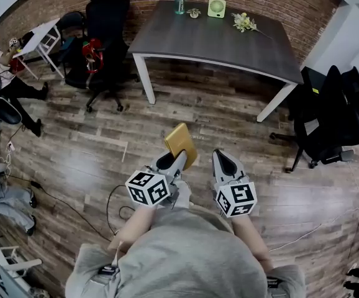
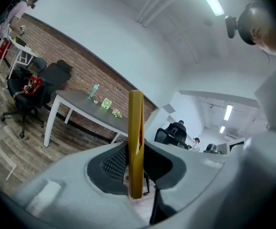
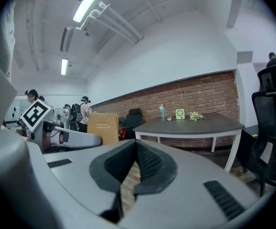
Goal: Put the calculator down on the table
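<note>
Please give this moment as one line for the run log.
left gripper: shut on calculator | right gripper: shut, empty | table: ahead, calculator not yet on it

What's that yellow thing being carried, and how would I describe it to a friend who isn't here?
From the dark grey table with white legs by the brick wall, come down over the wooden floor to the person's two grey tools. The left tool clamps a flat, mustard-yellow rectangular calculator standing on edge; the right tool beside it is shut and empty.
</note>
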A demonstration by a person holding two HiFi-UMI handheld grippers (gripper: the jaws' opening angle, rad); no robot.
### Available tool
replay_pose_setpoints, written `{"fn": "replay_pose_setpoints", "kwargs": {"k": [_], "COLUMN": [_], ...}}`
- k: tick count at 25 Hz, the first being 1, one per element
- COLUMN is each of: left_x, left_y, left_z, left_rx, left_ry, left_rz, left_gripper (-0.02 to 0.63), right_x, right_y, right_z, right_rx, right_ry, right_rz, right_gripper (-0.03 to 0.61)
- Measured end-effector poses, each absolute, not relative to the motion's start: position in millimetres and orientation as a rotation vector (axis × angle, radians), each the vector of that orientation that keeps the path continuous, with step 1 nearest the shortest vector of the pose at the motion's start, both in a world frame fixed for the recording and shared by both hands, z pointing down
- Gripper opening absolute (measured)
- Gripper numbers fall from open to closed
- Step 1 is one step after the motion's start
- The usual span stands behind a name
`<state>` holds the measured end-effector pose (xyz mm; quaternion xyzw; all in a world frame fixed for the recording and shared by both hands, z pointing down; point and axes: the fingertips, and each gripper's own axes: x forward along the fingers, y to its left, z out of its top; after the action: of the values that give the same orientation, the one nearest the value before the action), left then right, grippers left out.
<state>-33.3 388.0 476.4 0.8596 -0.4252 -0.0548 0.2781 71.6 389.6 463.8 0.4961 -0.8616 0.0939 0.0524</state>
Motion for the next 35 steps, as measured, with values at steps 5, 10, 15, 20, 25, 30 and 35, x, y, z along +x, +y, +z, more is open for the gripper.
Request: {"fn": "replay_pose_setpoints", "kwargs": {"k": [5, 10, 15, 20, 25, 30, 35], "left_x": [-35.1, -27.4, -24.8, -25.8, -29.9, -38.1, -43.8], "left_y": [373.7, 348.9, 318.7, 283.2, 240.0, 197.3, 151.7], "left_z": [473.8, 471.1, 470.1, 471.1, 469.1, 465.2, 460.2], "left_rx": [2.305, 2.316, 2.322, 2.326, 2.327, 2.332, 2.338], "left_ry": [-1.145, -1.129, -1.115, -1.113, -1.108, -1.094, -1.082], "left_rz": [-0.168, -0.172, -0.165, -0.159, -0.146, -0.132, -0.125], "left_gripper": [0.089, 0.089, 0.089, 0.089, 0.089, 0.089, 0.089], "right_x": [69.1, 76.0, 77.1, 76.2, 73.1, 65.8, 57.0], "right_y": [377.8, 354.9, 326.1, 290.6, 247.0, 203.9, 158.7], "right_z": [464.0, 464.2, 466.6, 468.1, 464.3, 457.8, 451.1], "right_rx": [1.499, 1.51, 1.521, 1.526, 1.541, 1.558, 1.562], "right_ry": [-2.623, -2.616, -2.606, -2.601, -2.595, -2.584, -2.582], "right_rz": [0.285, 0.291, 0.307, 0.309, 0.311, 0.315, 0.311], "right_gripper": [0.002, 0.002, 0.002, 0.002, 0.002, 0.002, 0.002]}}
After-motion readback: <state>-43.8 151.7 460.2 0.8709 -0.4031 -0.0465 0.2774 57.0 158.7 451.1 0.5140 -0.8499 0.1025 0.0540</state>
